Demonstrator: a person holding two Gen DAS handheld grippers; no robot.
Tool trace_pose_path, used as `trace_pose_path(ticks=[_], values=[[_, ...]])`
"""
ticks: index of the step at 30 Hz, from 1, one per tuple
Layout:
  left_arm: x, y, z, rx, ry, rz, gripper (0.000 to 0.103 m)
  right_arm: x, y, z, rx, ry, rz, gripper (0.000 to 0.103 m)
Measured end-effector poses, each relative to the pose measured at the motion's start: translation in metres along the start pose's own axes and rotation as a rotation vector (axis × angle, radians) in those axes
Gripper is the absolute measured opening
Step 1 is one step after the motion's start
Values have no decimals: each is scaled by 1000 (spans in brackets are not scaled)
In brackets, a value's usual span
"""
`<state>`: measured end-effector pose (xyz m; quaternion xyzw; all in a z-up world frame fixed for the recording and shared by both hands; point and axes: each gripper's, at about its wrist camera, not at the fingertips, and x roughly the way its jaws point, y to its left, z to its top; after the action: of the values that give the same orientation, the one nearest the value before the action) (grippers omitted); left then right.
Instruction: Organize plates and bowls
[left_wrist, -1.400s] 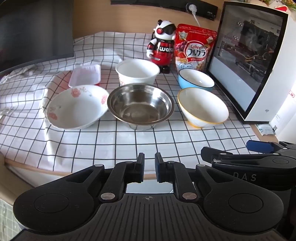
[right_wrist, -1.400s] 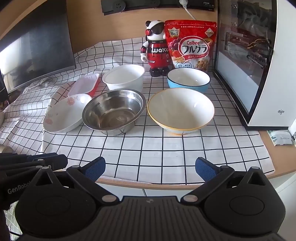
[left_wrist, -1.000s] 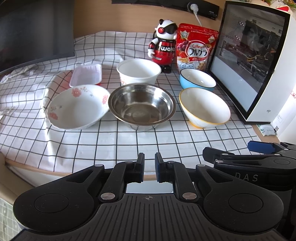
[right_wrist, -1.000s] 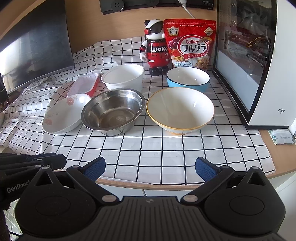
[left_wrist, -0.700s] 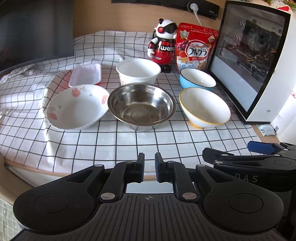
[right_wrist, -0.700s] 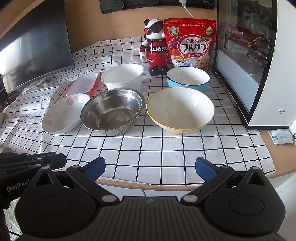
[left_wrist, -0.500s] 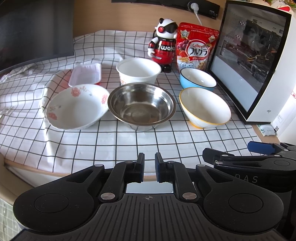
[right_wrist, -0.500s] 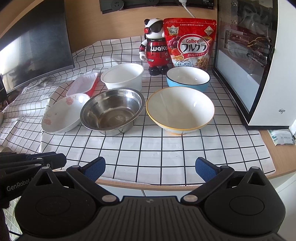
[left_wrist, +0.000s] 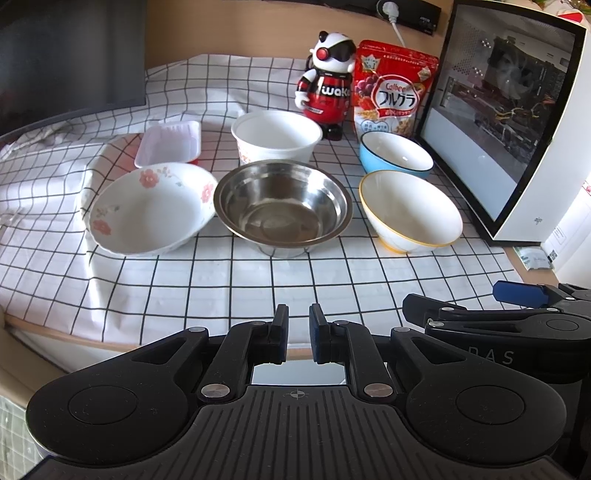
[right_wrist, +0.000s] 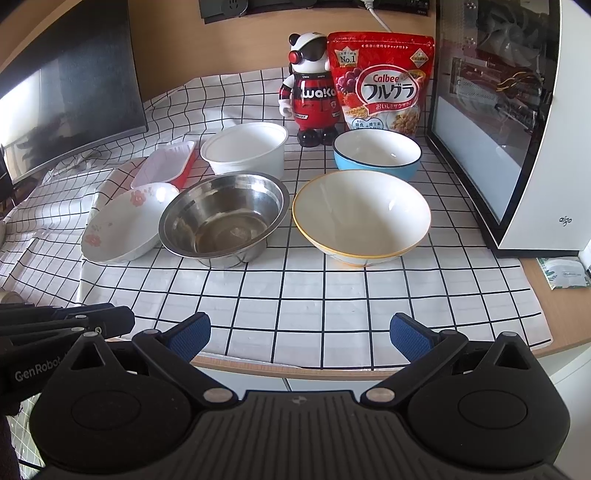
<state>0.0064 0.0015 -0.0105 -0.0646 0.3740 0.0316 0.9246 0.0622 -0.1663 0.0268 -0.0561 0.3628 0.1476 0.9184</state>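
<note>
While both tongs hang short of the table | yellow bowl (right_wrist: 362, 218) lies straight ahead of our wide-spread right gripper (right_wrist: 298, 332) | left gripper (left_wrist: 294, 334) nearly closed, empty | we judge right nearer

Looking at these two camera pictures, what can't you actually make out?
- Left view: floral white bowl hides the pink plastic tray's front edge.
- Right view: red cereal bag's small print is too small to read.
- Both views: black monitor is cut off by the edge.
</note>
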Motion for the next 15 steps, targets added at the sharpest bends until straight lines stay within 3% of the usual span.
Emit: trace_pose_path(ticks=[5, 6, 15], values=[[1, 1, -1, 0, -28, -1, 15, 2, 1, 1, -1, 0, -1, 103], [0, 2, 1, 2, -89, -5, 15, 2, 1, 1, -2, 2, -1, 103], [10, 23, 19, -33, -74, -9, 15, 12, 1, 14, 1, -61, 23, 103]])
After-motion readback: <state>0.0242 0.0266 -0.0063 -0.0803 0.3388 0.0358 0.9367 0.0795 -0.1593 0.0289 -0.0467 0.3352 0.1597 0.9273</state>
